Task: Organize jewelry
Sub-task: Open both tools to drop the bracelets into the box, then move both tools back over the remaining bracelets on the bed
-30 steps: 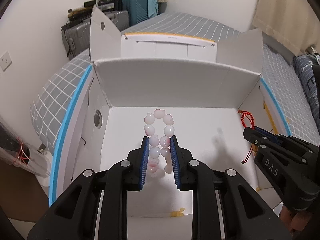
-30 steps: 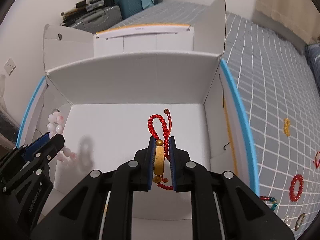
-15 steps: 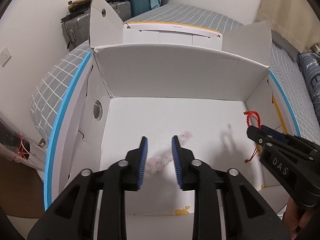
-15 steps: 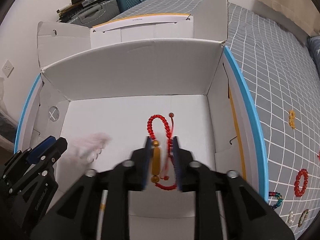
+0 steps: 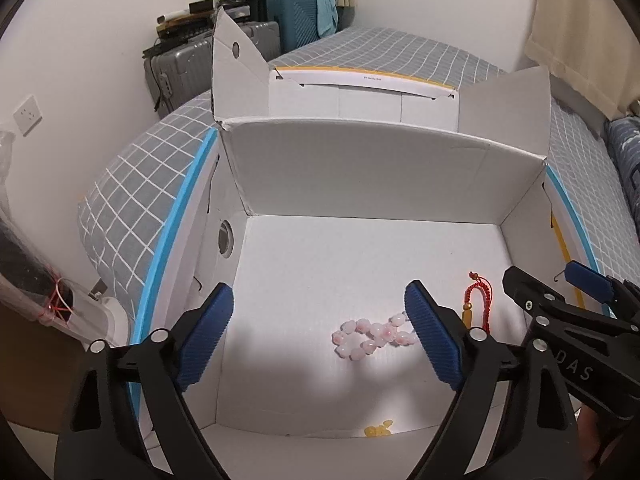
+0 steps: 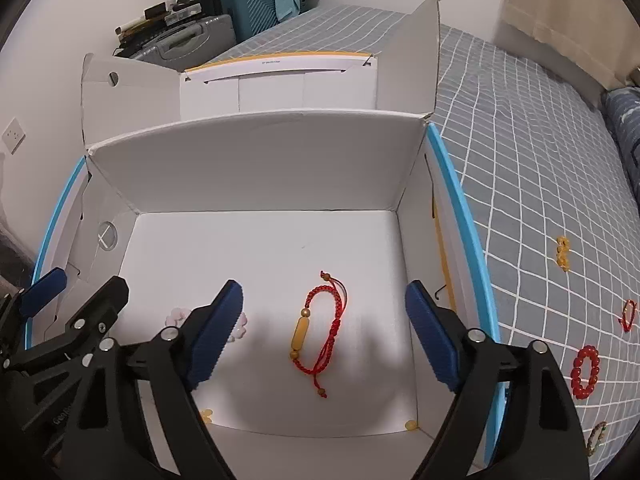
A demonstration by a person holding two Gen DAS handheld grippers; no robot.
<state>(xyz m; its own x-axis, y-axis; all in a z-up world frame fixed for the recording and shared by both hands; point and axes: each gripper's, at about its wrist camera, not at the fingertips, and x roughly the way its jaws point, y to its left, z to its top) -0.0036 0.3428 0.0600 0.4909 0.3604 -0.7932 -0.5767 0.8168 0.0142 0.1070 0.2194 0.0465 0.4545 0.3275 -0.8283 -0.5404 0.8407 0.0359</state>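
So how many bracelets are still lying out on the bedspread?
5 visible on the bedspread: yellow, thin red, red beaded, multicoloured, one at the box's edge. More may be hidden.

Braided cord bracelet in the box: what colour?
Red, with a yellow bead; clearest in the right wrist view: bracelet.

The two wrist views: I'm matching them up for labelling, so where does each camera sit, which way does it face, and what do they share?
Left wrist: on the left gripper, angled down into the white box; its opening fingers frame the pink bead bracelet; the right gripper enters at right.
Right wrist: on the right gripper, angled down; its opening fingers frame the red cord bracelet; the left gripper enters at left.
Shared: box, both bracelets, checked bedcover.
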